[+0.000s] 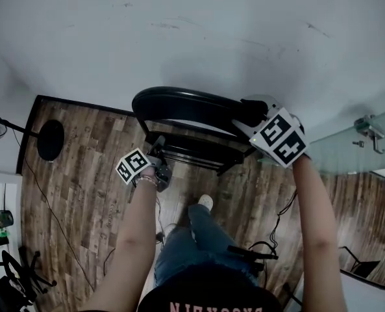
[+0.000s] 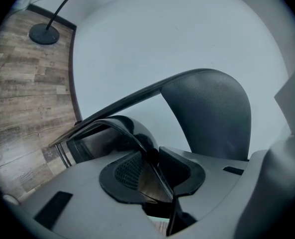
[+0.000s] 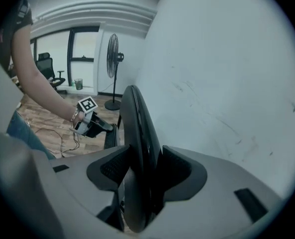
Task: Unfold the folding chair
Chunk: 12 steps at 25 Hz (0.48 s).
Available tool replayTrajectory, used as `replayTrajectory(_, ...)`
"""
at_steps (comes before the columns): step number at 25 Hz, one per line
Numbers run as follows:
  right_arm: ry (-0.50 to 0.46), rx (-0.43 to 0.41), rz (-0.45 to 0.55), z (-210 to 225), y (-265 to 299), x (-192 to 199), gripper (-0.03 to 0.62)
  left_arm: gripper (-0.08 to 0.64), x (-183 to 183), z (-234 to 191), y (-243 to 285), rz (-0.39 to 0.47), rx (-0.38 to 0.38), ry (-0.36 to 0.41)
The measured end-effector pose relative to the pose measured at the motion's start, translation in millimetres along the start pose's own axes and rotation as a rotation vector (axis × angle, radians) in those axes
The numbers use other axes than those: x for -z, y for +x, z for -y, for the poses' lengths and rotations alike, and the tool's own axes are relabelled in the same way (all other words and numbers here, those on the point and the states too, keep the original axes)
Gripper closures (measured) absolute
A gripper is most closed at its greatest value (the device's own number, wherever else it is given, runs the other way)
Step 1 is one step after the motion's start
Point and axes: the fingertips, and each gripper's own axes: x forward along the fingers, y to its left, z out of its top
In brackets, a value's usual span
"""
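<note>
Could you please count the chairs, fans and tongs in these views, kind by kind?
Folding chair: 1
Office chair: 1
Standing fan: 1
Tongs, left and right: 2
Total: 5

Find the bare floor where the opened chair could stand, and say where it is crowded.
Freest: the wood floor between the fan base and the chair, with the wall behind it. Crowded: around the person's shoe just below the chair, and right of the legs, where cables bunch.
</note>
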Motion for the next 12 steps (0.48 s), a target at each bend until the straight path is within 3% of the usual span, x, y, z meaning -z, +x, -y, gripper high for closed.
replayTrajectory(6,0.039,0.076,-0.060,-16,-6,-1,0.379,0.469,12,-10,-30,-0.034,0.056,-0.049)
replayTrajectory(12,-0.018,0.192,-0.127,-43,-13,-2,0.356,0.472,24,-20,-57,-0.057,0.076,-0.077)
